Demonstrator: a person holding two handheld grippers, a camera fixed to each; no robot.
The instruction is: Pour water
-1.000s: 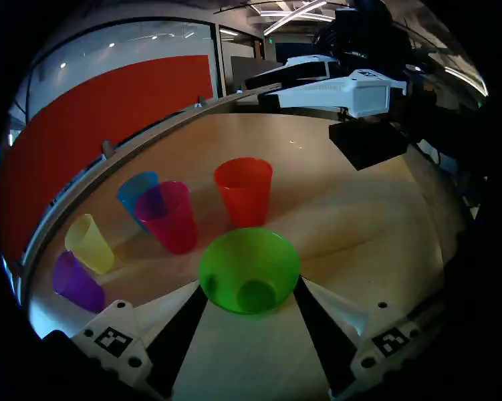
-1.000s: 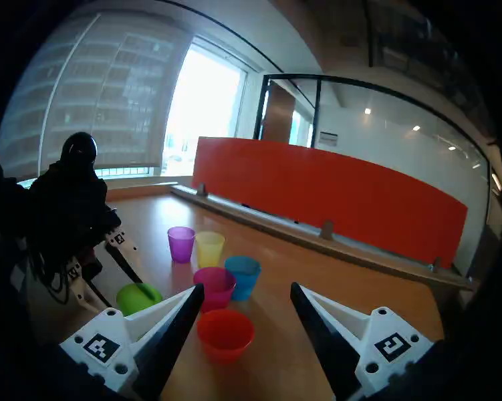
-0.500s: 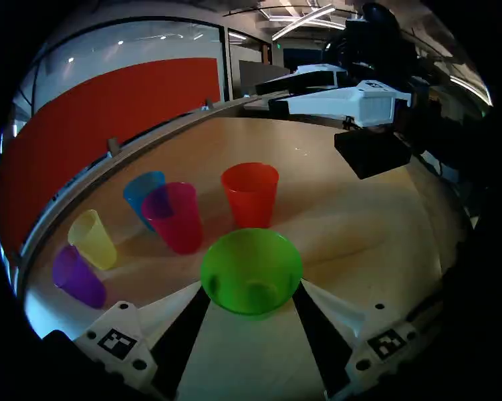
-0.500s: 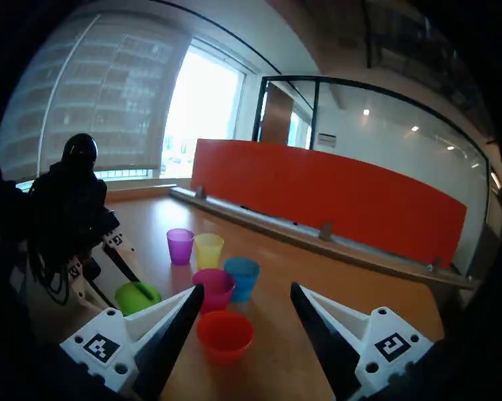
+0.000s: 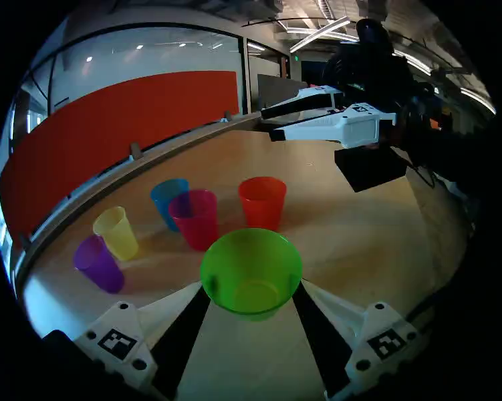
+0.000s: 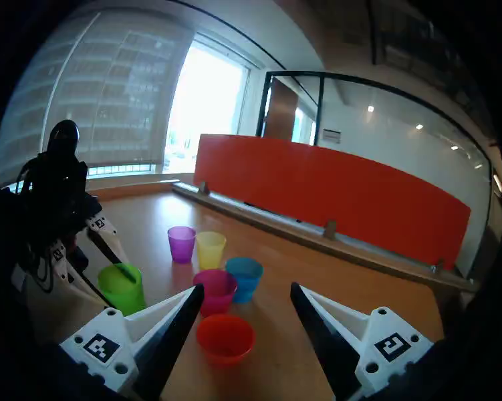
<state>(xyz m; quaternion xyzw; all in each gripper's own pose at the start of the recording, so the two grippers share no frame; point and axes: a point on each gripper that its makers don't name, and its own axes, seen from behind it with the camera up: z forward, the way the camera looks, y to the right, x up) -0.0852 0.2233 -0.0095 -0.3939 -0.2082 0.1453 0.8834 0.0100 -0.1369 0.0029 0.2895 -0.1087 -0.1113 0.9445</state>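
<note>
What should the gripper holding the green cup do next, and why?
Probably carry the green plastic cup, gripped upright by the left gripper, over the red plastic cup just ahead, since nothing is tilted for pouring yet.

White gripper (image 5: 249, 287), black-patterned square tags (image 5: 113, 341)

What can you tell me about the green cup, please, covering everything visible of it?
The green cup is a translucent, tapered plastic tumbler, open-topped and roughly upright. The left gripper clamps it, one finger pressing each side. It sits nearest that camera, in front of the red cup. Whether it holds water I cannot tell.
</note>
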